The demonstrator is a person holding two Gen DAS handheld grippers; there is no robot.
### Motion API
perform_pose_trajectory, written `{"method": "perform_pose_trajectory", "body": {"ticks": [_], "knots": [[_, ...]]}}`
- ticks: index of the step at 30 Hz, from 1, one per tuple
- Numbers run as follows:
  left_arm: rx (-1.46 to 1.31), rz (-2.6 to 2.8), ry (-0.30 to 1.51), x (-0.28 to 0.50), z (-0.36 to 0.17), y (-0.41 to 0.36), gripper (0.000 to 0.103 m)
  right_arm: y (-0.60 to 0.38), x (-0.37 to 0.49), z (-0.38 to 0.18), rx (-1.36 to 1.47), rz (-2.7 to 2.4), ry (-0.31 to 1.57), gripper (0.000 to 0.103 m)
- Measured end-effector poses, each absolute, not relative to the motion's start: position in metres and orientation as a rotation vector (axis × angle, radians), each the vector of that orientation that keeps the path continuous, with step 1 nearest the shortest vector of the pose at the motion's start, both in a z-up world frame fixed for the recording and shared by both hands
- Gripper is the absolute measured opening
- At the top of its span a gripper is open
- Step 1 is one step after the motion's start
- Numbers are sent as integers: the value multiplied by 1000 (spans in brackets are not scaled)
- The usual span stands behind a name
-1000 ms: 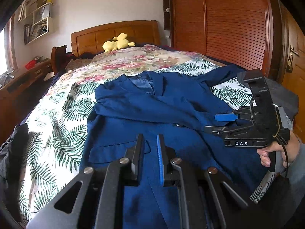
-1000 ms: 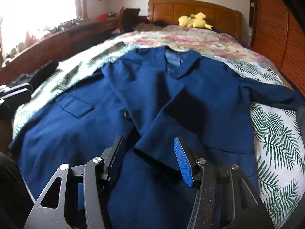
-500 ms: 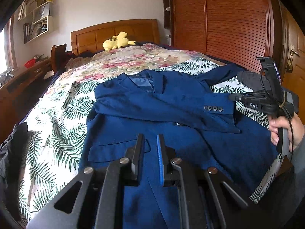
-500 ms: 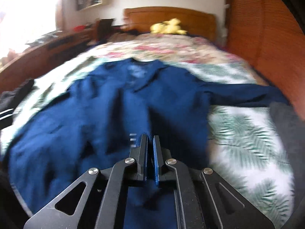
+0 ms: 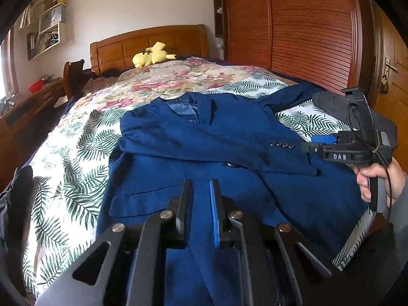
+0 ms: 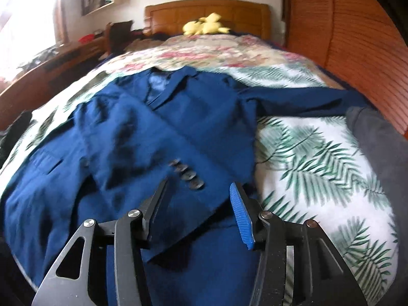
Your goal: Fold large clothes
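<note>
Jacket [image 6: 158,132] lies below open right hand-held gripper [image 6: 199,191].

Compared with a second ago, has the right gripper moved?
Yes. In the left wrist view the right gripper has drawn back off the blue blazer toward the wardrobe side; its jaws have just been opening, nothing between them.

jacket: navy blue suit jacket [image 6: 142,132] flat on leaf-print bedspread [image 6: 313,158]
right gripper [image 6: 199,204]: jaws just opened, nothing gripped
</note>
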State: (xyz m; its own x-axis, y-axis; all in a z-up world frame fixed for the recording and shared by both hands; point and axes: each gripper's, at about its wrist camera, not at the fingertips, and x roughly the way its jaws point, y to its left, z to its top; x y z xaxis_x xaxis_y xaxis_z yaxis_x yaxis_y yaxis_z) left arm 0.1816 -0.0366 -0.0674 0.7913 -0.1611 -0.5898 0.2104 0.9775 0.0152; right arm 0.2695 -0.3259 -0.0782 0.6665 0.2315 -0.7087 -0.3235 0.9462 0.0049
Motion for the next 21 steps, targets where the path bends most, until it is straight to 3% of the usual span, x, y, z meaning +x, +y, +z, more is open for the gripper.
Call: {"method": "perform_pose_trajectory", "body": {"ticks": [11, 17, 19, 20, 21], "knots": [[96, -216, 626, 185, -66, -52, 10, -304, 235, -98, -192, 497, 835, 48], [109, -225, 633, 191, -68, -64, 10, -301, 237, -109, -241, 491, 864, 35], [115, -225, 630, 192, -67, -69, 10, -301, 236, -110, -250, 492, 861, 26], [116, -224, 627, 192, -66, -71, 10, -301, 236, -109, -252, 496, 858, 12], [117, -224, 623, 193, -65, -72, 10, -300, 234, -108, -260, 503, 849, 7]]}}
